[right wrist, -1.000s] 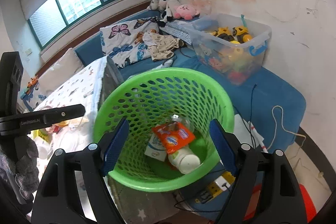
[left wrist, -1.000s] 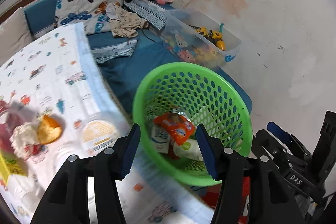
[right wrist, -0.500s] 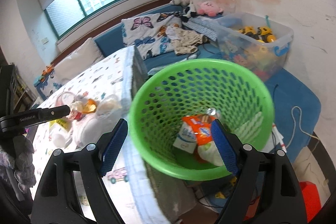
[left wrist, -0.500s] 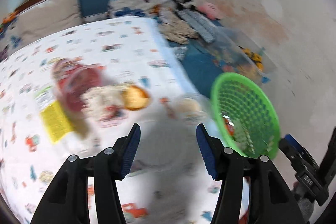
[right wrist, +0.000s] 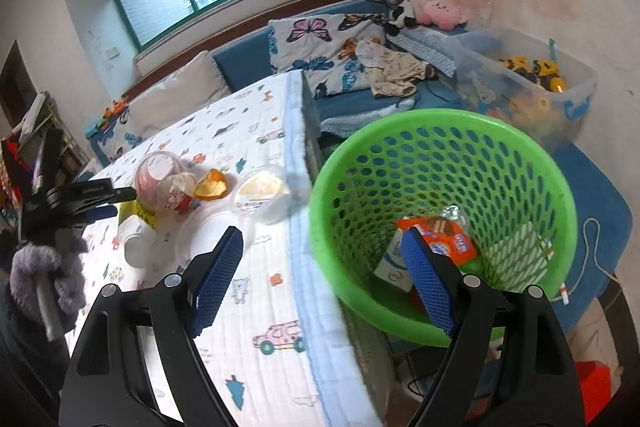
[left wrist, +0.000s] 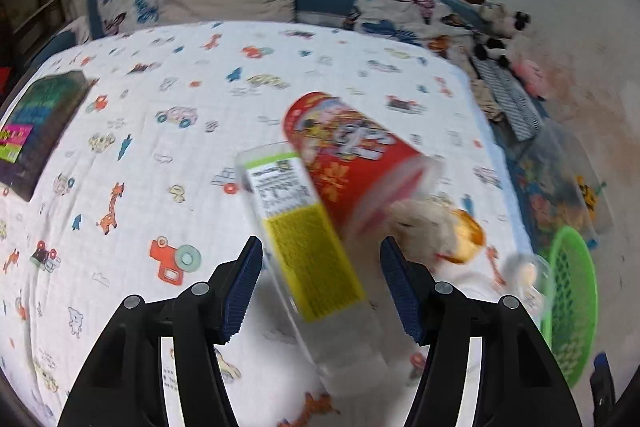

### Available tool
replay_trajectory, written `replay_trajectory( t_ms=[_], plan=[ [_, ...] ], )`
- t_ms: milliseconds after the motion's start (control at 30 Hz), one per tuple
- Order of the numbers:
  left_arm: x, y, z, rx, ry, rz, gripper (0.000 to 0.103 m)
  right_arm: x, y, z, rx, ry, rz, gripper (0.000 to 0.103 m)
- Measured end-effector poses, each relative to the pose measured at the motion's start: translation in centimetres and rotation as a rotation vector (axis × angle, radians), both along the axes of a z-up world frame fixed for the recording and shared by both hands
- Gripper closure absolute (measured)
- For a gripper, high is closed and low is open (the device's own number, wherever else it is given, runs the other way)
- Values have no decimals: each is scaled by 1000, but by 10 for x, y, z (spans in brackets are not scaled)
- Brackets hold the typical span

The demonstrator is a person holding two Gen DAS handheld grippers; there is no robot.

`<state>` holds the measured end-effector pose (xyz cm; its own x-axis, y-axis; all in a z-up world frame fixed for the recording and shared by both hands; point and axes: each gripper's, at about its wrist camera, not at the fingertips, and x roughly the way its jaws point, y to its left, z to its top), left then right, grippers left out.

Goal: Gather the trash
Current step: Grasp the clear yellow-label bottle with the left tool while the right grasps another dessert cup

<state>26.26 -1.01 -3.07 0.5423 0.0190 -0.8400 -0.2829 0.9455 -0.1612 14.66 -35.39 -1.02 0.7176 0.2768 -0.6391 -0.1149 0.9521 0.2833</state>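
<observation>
**Left gripper swung from basket to the trash on the table**

Since a second ago the left wrist view has been carried off the green basket and over the table; the basket now sits at its 4 o'clock edge, while the right view has been shifted so that table and basket are both shown.

A fresh pick appears to be in hand. The table is covered by a soft quilted cloth printed with cartoon cars and animals. The perforated plastic basket is seen beside the table's edge, already holding an orange foil packet and a small carton.

The remaining trash is clustered on the table: a red printed paper cup lying on its side, a clear rigid bottle with a yellow label against it, a crumpled tissue, an orange peel, and a shallow round plastic tub.

The left gripper is held released, with the bottle framed between its ribbed blue pads; a descent and a closing across the bottle's smooth body would probably be called for next. The right gripper is likewise spread wide, grasping nothing.
</observation>
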Motion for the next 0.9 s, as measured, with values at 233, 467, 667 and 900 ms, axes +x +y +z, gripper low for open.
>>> replay_trajectory(
  t_ms=[233, 467, 667, 900],
  plan=[
    [12, 5, -22, -11, 60, 28, 40, 9, 20, -4, -8, 14, 48, 22],
    [12, 0, -36, -3, 87, 33, 40, 28, 42, -12, -42, 29, 92, 22],
    [9, 1, -42, -9, 81, 27, 44, 50, 58, -19, -86, 42, 121, 22],
    [1, 4, -36, 5, 88, -16, 54, 79, 80, -32, -162, 61, 160, 22]
  ],
)
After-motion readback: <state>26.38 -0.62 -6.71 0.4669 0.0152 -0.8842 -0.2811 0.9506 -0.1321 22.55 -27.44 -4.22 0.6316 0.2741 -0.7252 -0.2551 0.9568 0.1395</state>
